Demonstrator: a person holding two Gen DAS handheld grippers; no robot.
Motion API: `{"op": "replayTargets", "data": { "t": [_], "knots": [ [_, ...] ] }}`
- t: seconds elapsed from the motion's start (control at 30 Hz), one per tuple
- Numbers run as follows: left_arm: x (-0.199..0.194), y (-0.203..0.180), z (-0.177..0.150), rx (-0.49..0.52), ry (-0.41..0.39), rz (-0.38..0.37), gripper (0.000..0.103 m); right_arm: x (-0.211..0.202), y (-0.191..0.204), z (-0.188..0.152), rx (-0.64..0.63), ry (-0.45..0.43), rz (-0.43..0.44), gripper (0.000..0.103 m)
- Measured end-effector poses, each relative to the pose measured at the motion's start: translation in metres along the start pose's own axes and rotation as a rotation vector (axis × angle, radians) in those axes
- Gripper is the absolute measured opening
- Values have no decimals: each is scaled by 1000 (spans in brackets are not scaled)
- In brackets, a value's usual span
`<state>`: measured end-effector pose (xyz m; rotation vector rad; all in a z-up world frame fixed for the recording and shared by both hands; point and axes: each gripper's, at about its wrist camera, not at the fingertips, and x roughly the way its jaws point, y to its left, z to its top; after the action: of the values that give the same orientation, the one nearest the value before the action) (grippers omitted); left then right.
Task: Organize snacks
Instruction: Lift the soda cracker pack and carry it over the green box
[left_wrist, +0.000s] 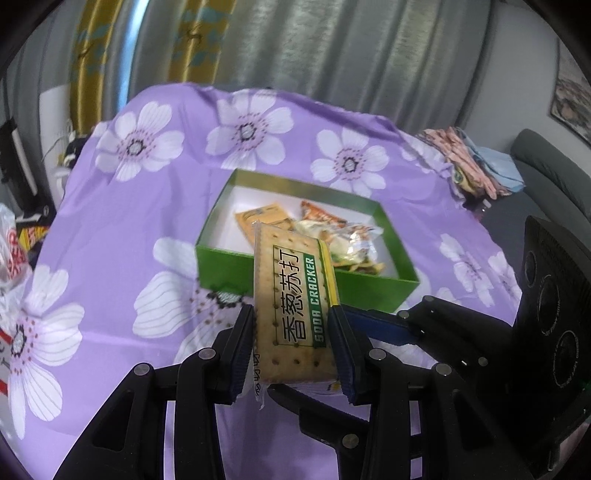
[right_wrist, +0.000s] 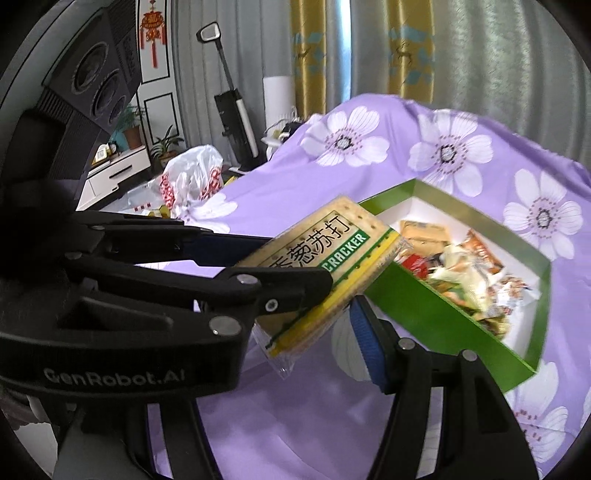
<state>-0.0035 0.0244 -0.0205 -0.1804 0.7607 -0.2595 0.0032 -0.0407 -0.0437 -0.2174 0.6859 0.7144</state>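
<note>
The green box (left_wrist: 236, 264) sat on the worktop (left_wrist: 147, 206), which was draped in purple floral cloth, and already held several snack packets (left_wrist: 343, 240) heaped toward its right half, so part of the sorting looked done. The soda cracker packet (left_wrist: 295, 295) was not yet in: it hung in the air just short of the box's near wall, its far end overlapping the rim in the left wrist view. No other loose snacks showed on the cloth near the box (a plastic bag (right_wrist: 192, 173) at the left edge of the worktop may hold more, but its contents could not be made out).

The left gripper (left_wrist: 291, 350) was clenched on the packet's near end, one of its fingers (left_wrist: 242, 347) pressed to each long edge. The packet's long axis ran along the gripper's reach, pointing away toward the box and tilted upward, printed face up. The right gripper (right_wrist: 369, 347) sat just below and beside the packet; only one blue-padded finger showed clearly, seemingly holding nothing, and I cannot tell how wide it stood.
</note>
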Motion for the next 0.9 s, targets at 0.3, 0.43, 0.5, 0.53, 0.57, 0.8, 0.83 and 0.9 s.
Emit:
{"op": "replayTargets", "data": {
  "t": [0.3, 0.43, 0.5, 0.53, 0.57, 0.8, 0.83, 0.9],
  "knots": [
    [-6, -38, 13, 60, -25, -17, 40, -40, -14, -1, 16, -57, -49, 63],
    [-2, -53, 19, 87, -25, -25, 40, -52, -23, -2, 28, -70, -68, 63],
    [0, -60, 21, 97, -23, -30, 40, -57, -29, -3, 37, -77, -75, 63],
    [3, -64, 23, 103, -22, -34, 40, -59, -32, -4, 41, -79, -79, 63],
    [4, -65, 25, 105, -22, -36, 40, -60, -36, -4, 44, -81, -82, 63],
    [22, -82, 42, 127, -15, -53, 40, -65, -64, -2, 71, -93, -99, 63],
    [25, -84, 44, 130, -14, -54, 40, -65, -67, -1, 73, -95, -102, 63],
    [32, -86, 48, 133, -8, -52, 40, -66, -74, 0, 77, -104, -104, 62]
  ]
}}
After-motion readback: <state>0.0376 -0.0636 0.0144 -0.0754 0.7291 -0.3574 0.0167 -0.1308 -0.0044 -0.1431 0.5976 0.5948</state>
